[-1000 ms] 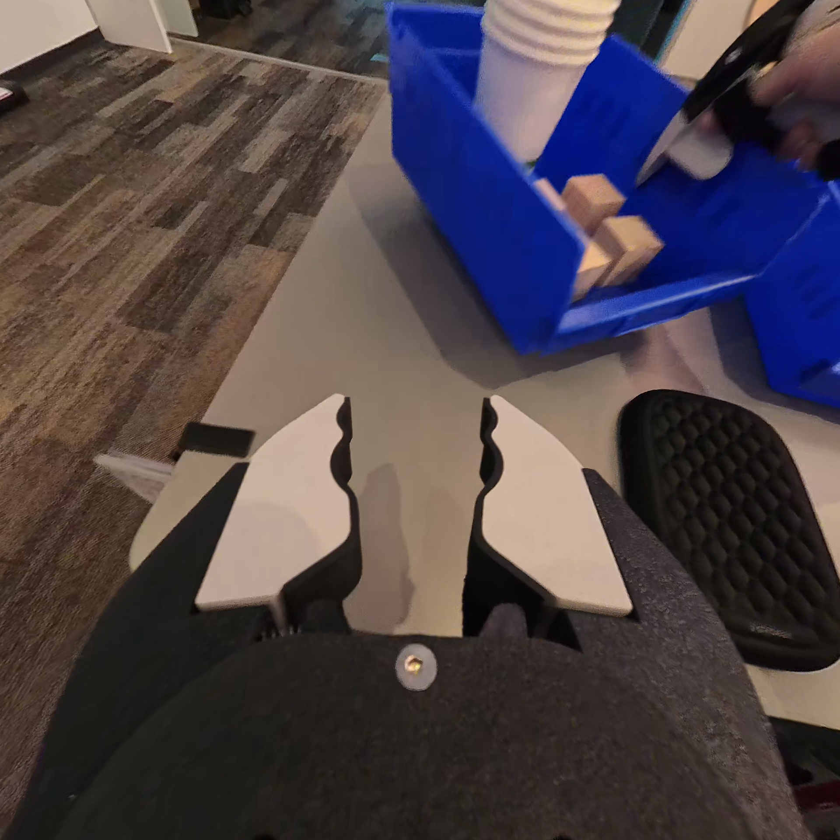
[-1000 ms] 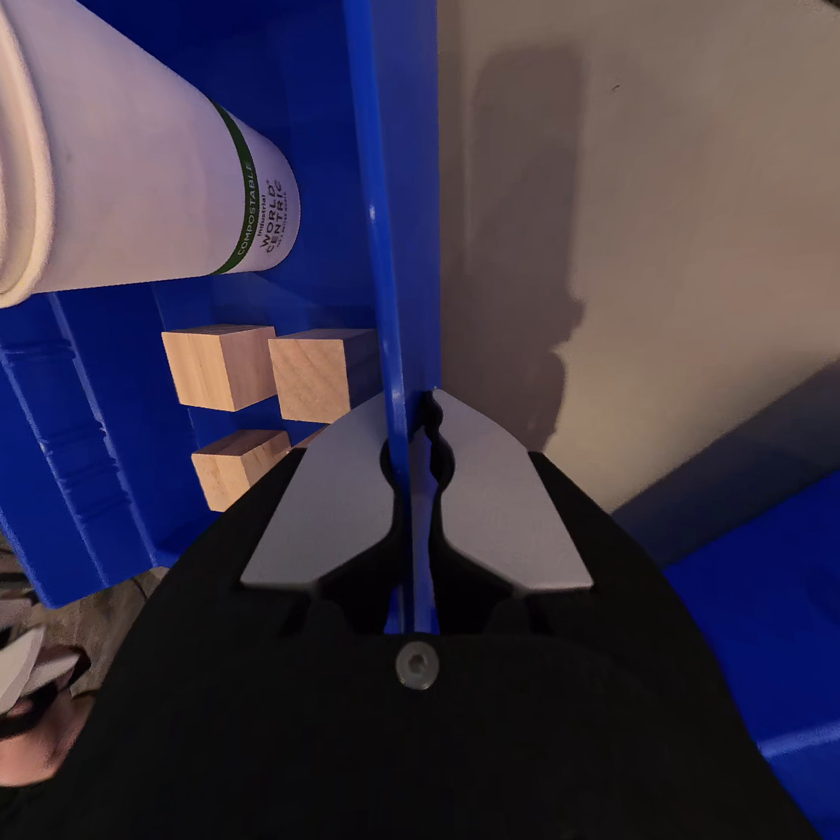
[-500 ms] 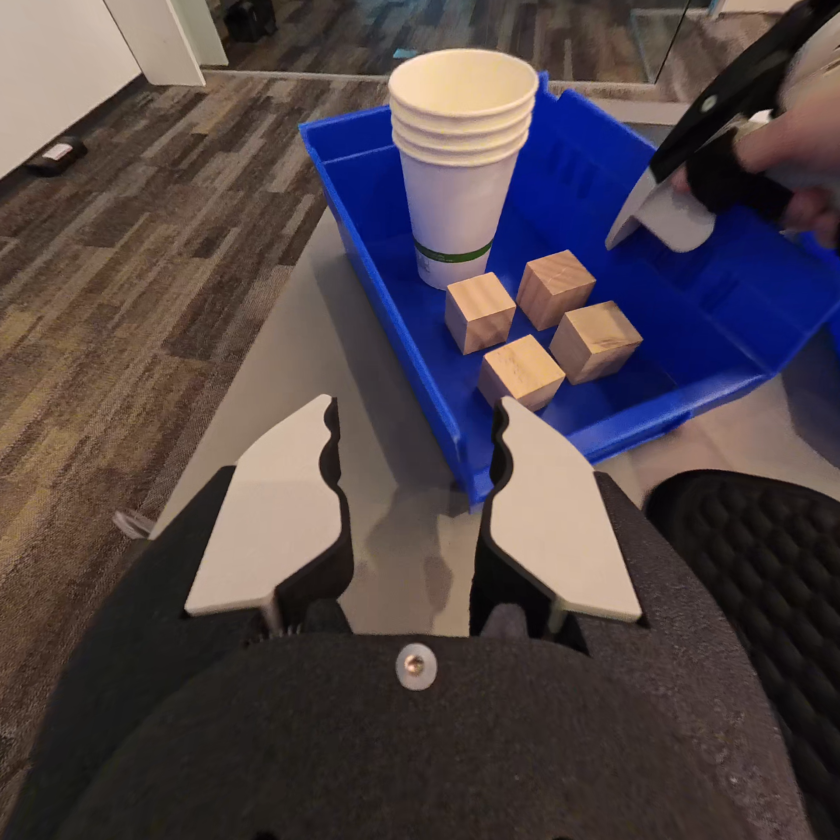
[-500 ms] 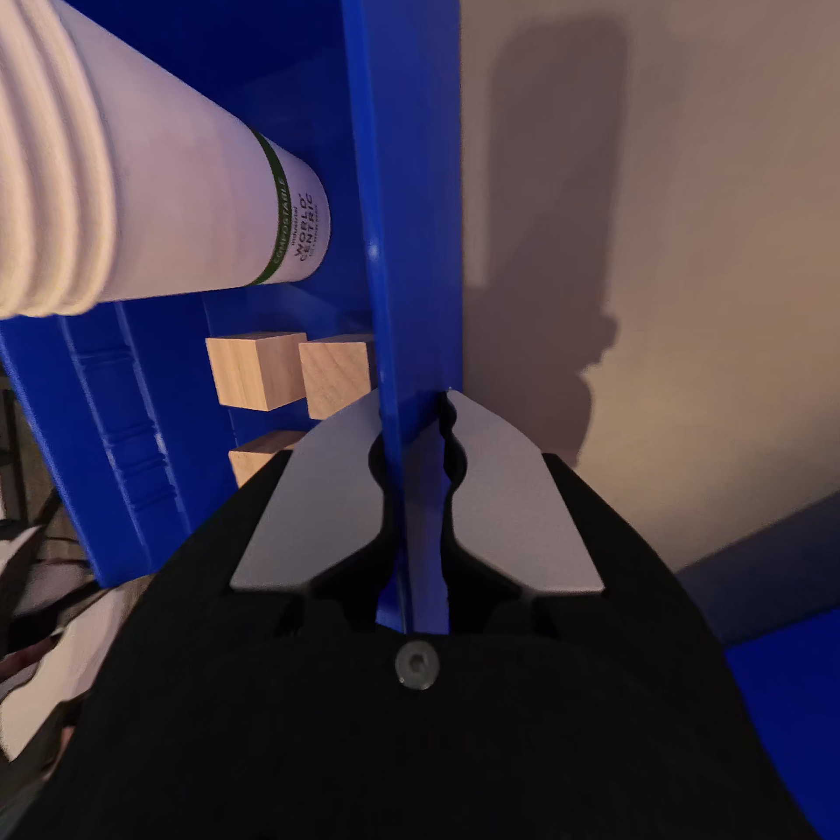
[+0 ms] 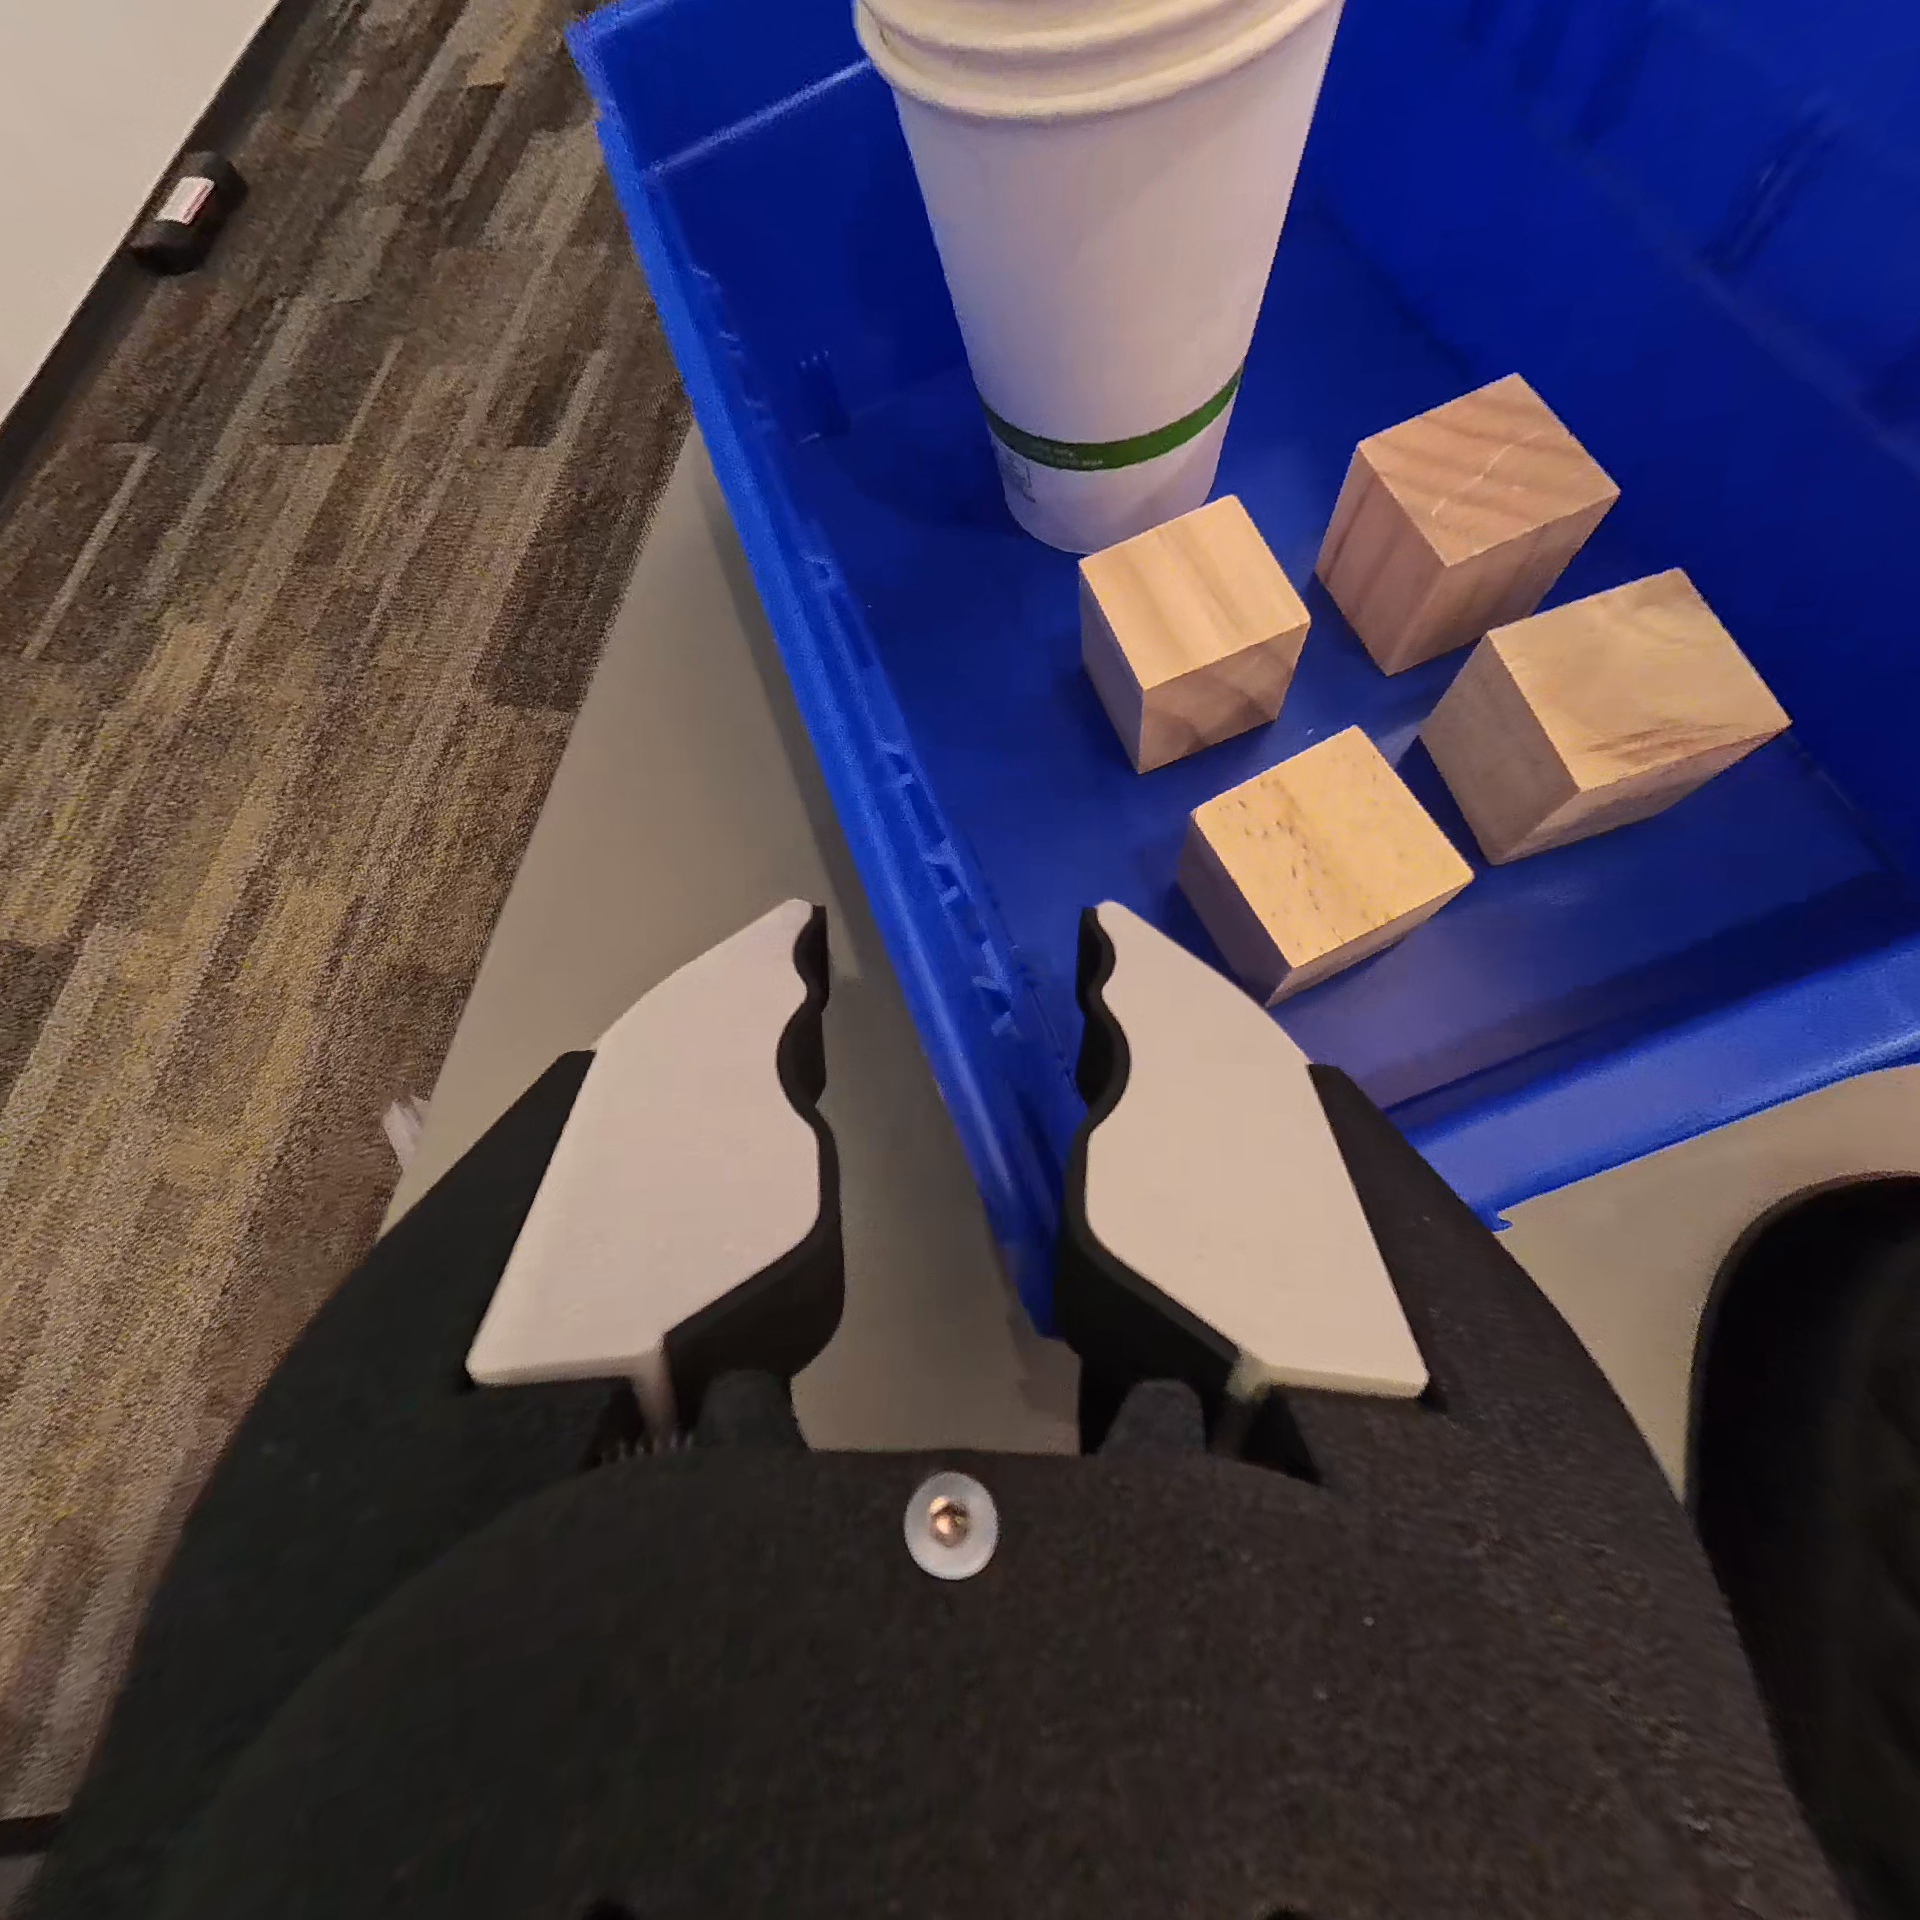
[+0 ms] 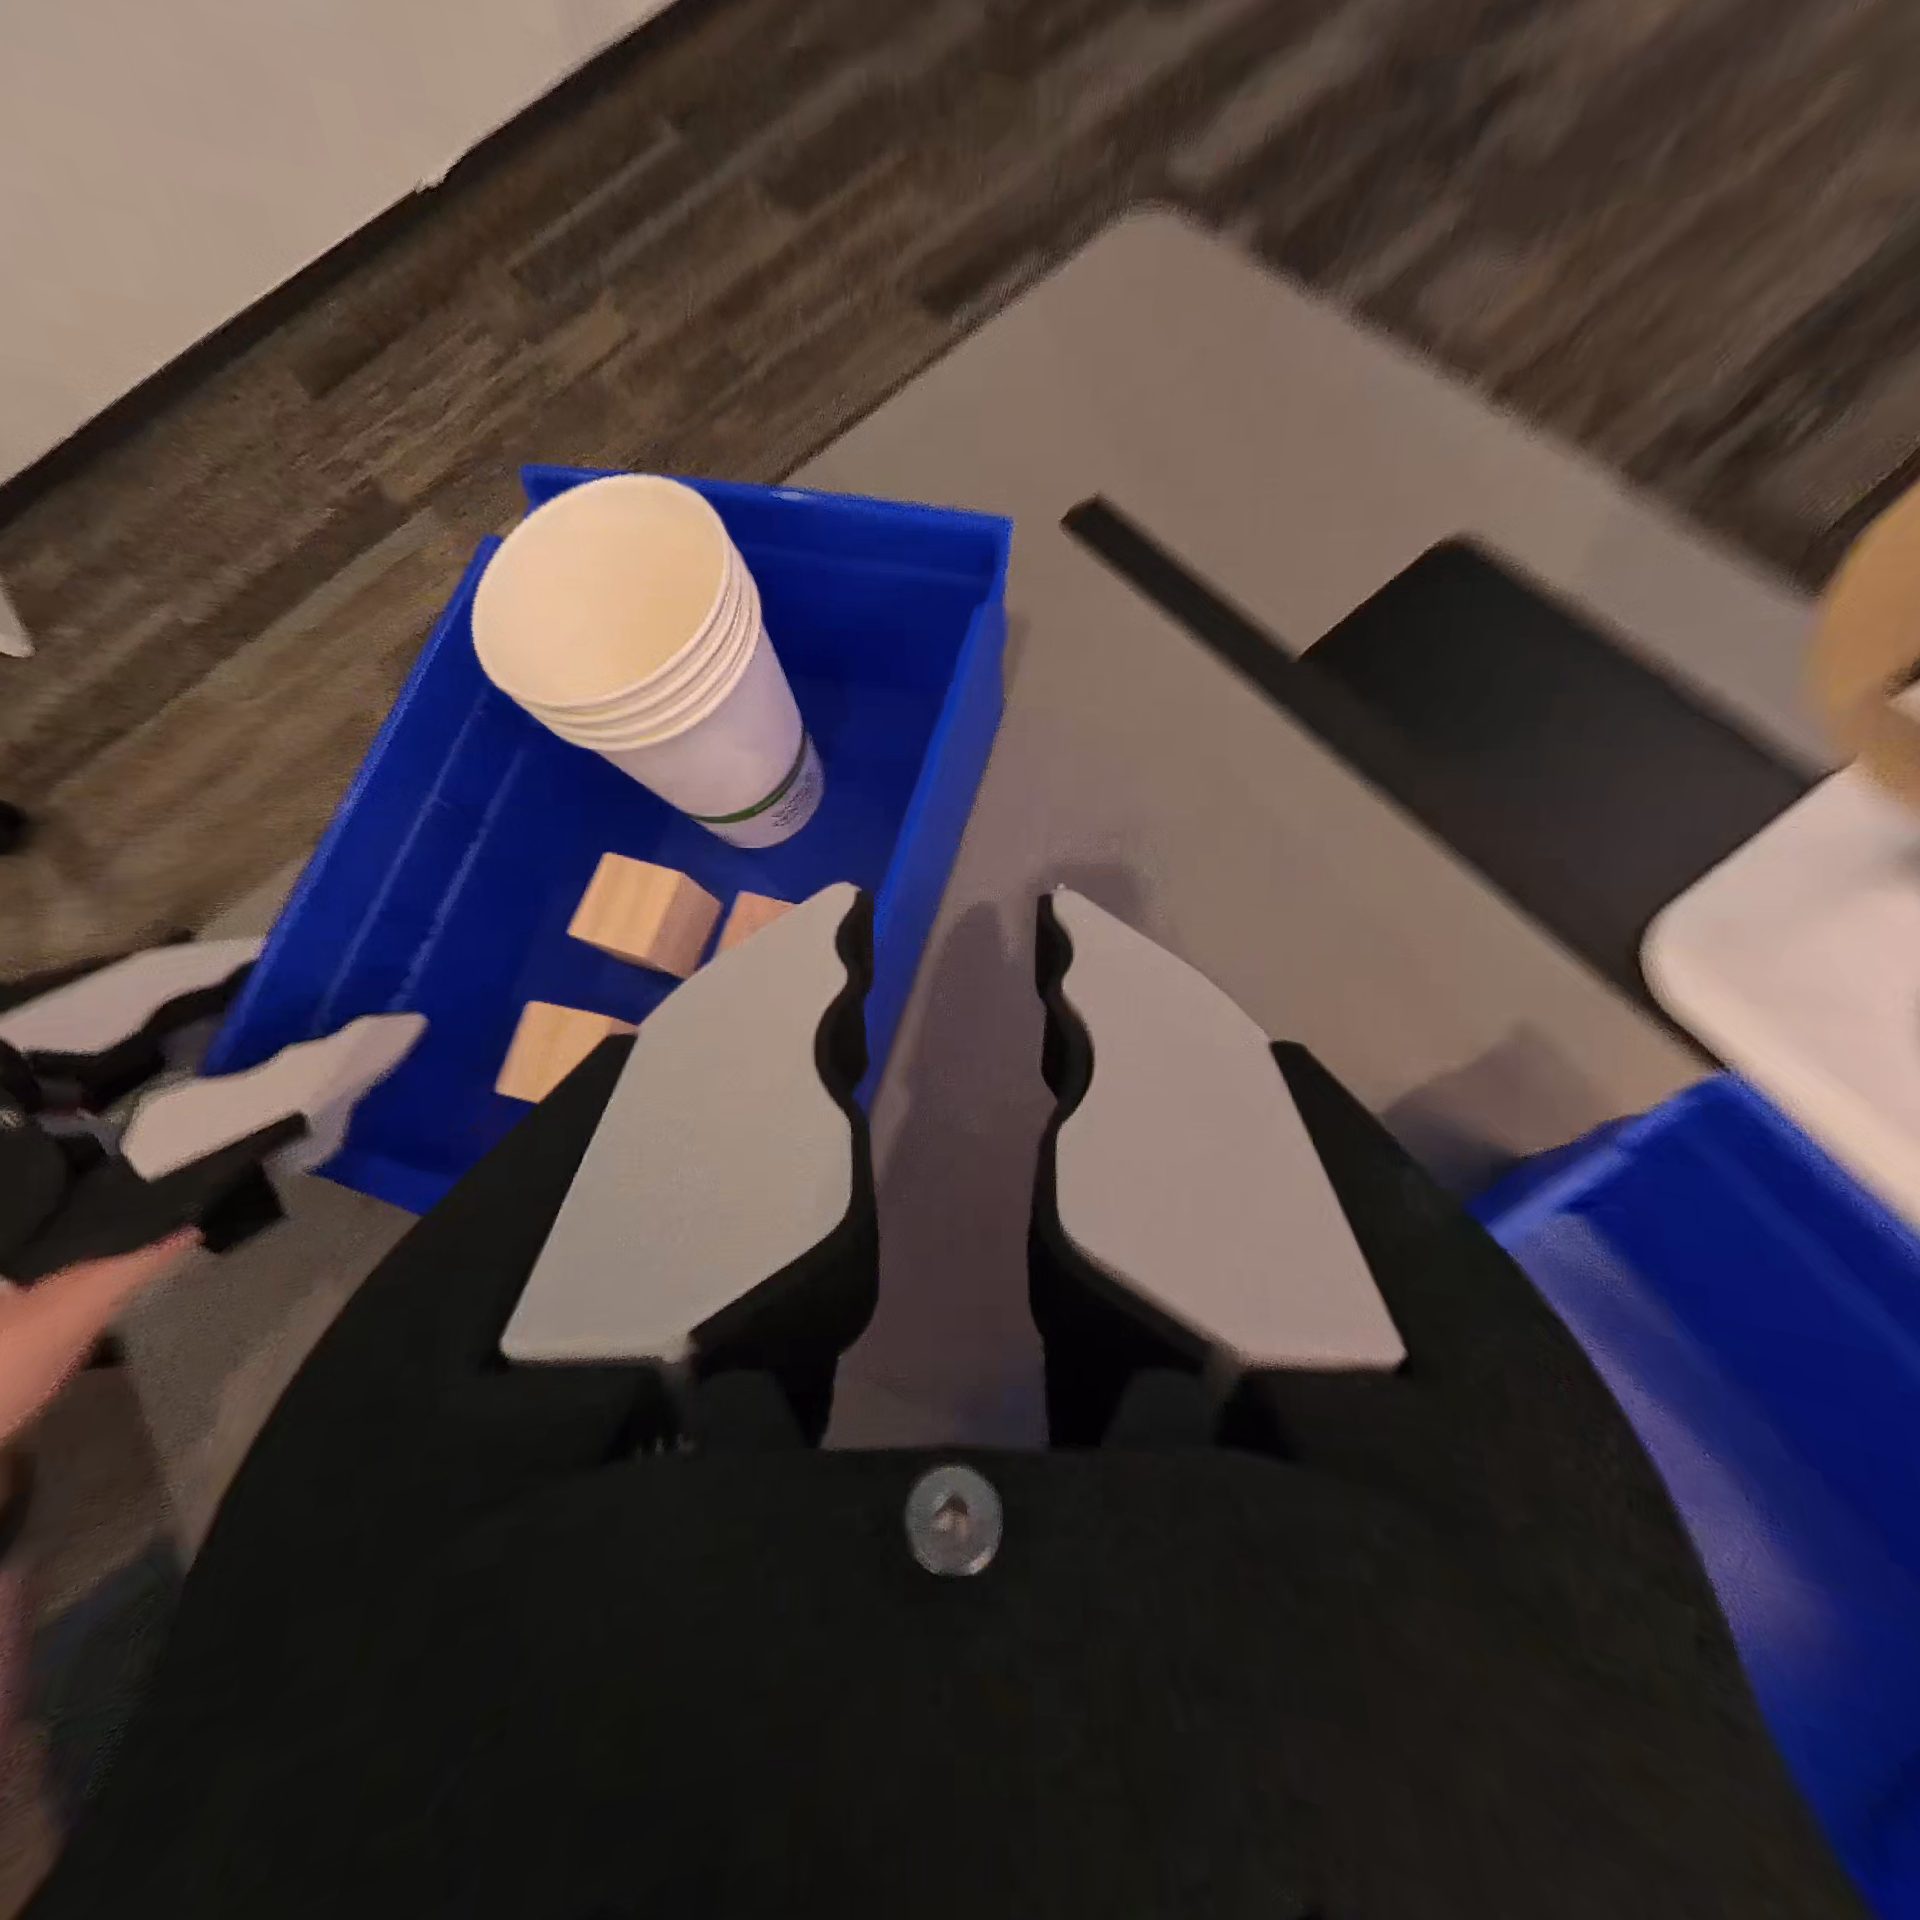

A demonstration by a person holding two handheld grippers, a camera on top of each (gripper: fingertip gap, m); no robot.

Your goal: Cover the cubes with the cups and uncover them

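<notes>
At the lower centre of the right wrist view, the right gripper now hangs above the grey table with its jaws spread apart and nothing between them; half a second ago they were clamped on the right-hand wall of the blue bin, so that wall has been let go and the gripper has pulled up and back. In the left wrist view, the left gripper has moved in on the bin: its jaws, parted and not yet closed, straddle the near corner of the wall, gripping nothing.

The judgement is that positioning the bin is finished or changing hands, and no cube has been covered yet. The stack of cups stands upright inside the bin toward the top of the frame, and the four wooden cubes sit clustered on the bin floor just beside it, right of centre.

The cup rims are cut off by the top edge in the left view. In the right view, motion blur softens everything, the gripper's own fingers hide some cubes, and a second blue bin at the lower right is only partly visible.
</notes>
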